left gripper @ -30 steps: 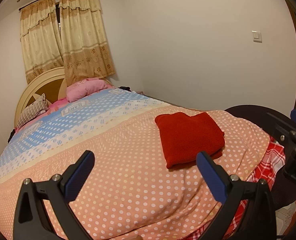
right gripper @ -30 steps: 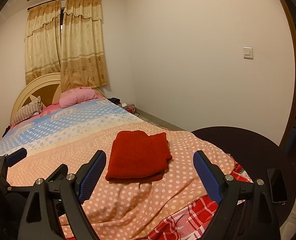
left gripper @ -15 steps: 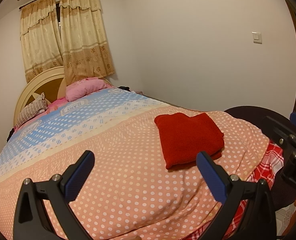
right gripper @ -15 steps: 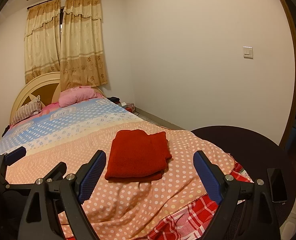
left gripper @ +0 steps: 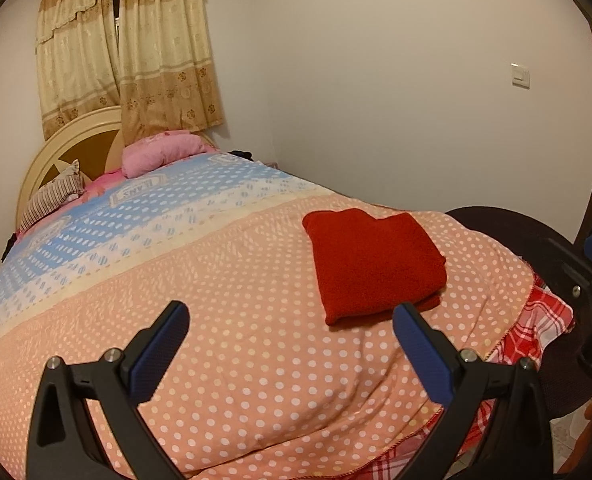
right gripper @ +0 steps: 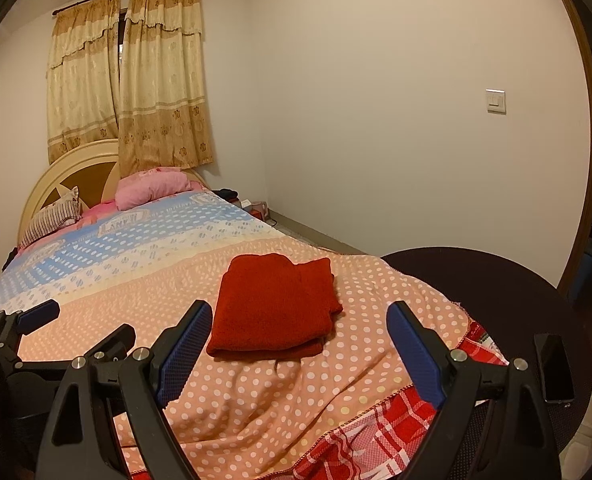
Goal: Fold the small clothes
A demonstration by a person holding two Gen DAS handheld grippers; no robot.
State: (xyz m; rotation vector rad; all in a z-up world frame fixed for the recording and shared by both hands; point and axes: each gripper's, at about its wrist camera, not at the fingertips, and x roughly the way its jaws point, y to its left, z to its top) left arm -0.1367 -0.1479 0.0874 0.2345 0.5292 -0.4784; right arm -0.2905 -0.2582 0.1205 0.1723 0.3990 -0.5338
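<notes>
**Red garment lying folded on the bed, both claws standing wide and empty**

Red garment (left gripper: 371, 264) is sitting folded into a thick rectangle on the polka-dot bedspread (left gripper: 236, 320), and I am looking at it over both claws. My left claw (left gripper: 290, 334) is hanging above the near part of the bed with its jaws standing wide and nothing between them; the garment is lying ahead of it and off to its right, its near edge just beyond the right finger's tip. My right claw (right gripper: 299, 332) is also gaping wide and gripping nothing, and from that camera the garment (right gripper: 276, 304) is resting straight ahead, framed between the two blue pads (right gripper: 182, 354), clear of both. The left claw (right gripper: 36, 316) is showing at the far left of the right claw's view, low over the bedspread. A dark round counter (right gripper: 495, 304) is sitting to the right of my right claw, with a phone (right gripper: 553, 368) lying on it near that claw's right finger. Far ahead of both claws, a pink pillow (left gripper: 160, 156) is resting against the headboard (left gripper: 76, 140).
</notes>
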